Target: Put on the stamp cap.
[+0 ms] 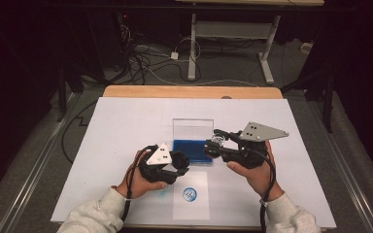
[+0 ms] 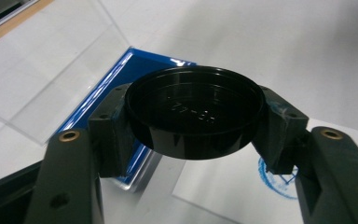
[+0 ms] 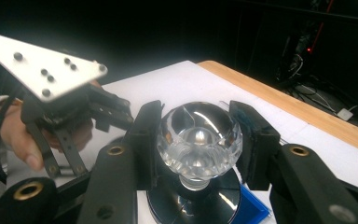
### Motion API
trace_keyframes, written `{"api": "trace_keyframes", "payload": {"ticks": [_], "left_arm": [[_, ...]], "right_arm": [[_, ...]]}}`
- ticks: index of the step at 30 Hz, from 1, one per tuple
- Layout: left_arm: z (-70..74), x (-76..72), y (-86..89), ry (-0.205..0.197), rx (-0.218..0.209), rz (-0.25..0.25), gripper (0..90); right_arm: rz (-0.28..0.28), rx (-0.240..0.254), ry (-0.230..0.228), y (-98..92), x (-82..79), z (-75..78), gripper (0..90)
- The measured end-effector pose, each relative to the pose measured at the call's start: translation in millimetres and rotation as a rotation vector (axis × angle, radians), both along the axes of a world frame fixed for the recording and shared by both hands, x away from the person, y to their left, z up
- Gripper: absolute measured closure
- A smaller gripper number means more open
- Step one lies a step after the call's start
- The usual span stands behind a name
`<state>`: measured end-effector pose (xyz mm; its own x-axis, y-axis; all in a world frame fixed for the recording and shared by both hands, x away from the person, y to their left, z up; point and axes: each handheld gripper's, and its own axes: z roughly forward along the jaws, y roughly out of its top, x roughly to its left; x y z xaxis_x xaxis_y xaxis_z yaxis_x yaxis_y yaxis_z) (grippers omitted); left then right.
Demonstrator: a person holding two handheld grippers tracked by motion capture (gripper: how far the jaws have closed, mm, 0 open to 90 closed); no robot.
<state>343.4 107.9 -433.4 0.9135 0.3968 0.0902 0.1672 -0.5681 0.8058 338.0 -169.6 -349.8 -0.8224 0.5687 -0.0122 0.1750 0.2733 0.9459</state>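
The left gripper (image 1: 180, 164) clamps a black cap (image 2: 195, 109) by its rim, above the table (image 1: 126, 126) near the blue tray (image 1: 193, 145); tilted, it may slip. The right gripper (image 1: 212, 145) clamps a faceted glass stopper (image 3: 198, 139), whose slick facets could twist free.

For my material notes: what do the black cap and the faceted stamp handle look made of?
Cap: likely moulded plastic, glossy black, with raised numerals inside and soft sheen on its rim. Stamp handle: clear cut glass or acrylic, I can't tell which; facets throw bright highlights and you see through it.
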Motion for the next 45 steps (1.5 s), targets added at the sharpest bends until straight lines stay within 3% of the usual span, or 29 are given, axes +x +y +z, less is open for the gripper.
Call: {"api": "trace_keyframes", "payload": {"ticks": [3, 9, 16, 17, 24, 30, 34, 45], "left_arm": [[-0.2, 0.3, -4.2, -0.002, -0.004, 0.0, 36.8], [-7.1, 4.3, -17.8, 0.052, -0.088, 0.003, 36.8], [-5.5, 0.5, -28.4, 0.035, -0.108, -0.022, 36.8], [-3.9, -2.4, -30.9, 0.016, -0.103, -0.025, 36.8], [3.6, -8.0, -29.8, -0.001, -0.143, -0.043, 36.8], [7.6, -11.4, -29.4, -0.018, -0.151, -0.058, 36.8], [9.7, -10.8, -27.9, -0.031, -0.152, -0.047, 36.8], [10.4, -11.8, -27.2, -0.045, -0.15, -0.043, 36.8]], "right_arm": [[0.012, 0.008, -0.003, 3.6, -1.0, 0.0, 56.6], [0.038, 0.024, 0.013, 13.8, -2.0, -2.3, 56.6], [0.078, 0.037, 0.047, 24.4, -1.5, -8.1, 56.7], [0.079, 0.034, 0.048, 26.0, -1.7, -9.1, 56.6], [0.096, 0.043, 0.066, 29.4, -2.4, -13.4, 56.6], [0.106, 0.047, 0.075, 31.0, -2.2, -16.1, 56.7], [0.126, 0.067, 0.08, 30.6, -1.9, -18.4, 56.6], [0.127, 0.058, 0.075, 32.5, -2.7, -20.0, 56.7]]}}
